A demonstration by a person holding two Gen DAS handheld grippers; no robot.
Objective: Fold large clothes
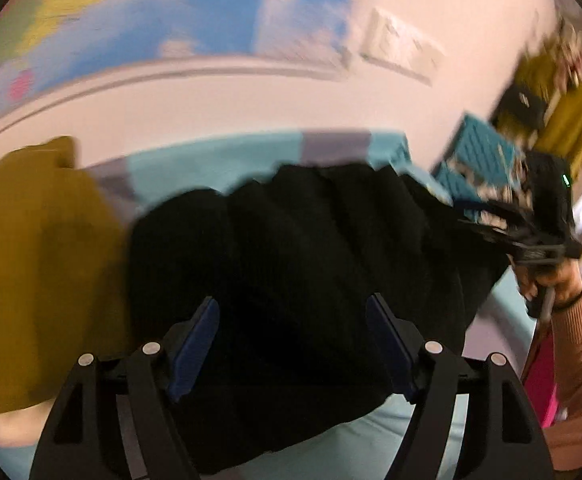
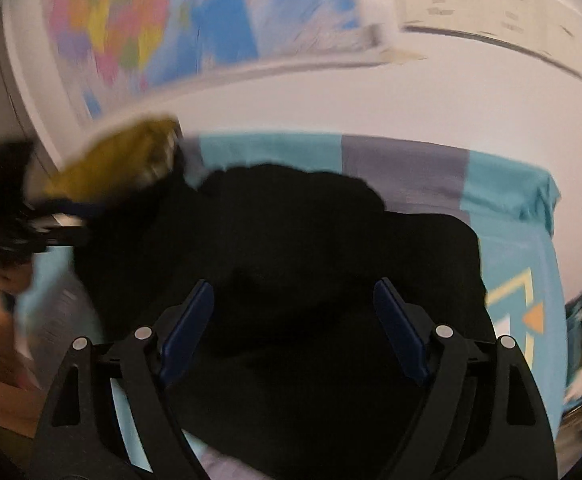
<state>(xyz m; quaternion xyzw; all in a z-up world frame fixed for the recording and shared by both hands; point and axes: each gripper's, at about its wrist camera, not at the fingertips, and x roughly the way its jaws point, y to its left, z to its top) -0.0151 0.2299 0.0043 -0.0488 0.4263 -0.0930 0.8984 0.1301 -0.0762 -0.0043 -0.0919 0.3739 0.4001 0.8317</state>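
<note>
Black garment (image 1: 299,264) lies bunched mid-bed on the teal sheet (image 1: 195,164). Left gripper (image 1: 291,344) and right gripper (image 2: 293,328) jaws wide, empty. We judge it soft, limp; grasp at corners.

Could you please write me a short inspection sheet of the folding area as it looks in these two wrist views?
Surface: bed or table under a teal and grey patterned cover; which it is cannot be told.
Job's things: black garment lying bunched on the cover, in no tongs.
Clutter: mustard garment beside the black one at its left; teal crate beyond the far right corner.
Grippers: left tongs open above the black garment; right tongs open above it too, nothing between the pads of either.
Cables: nothing seen.
Surroundings: white wall with a coloured map; a person's hand and pink sleeve at the right; views blurred.
</note>
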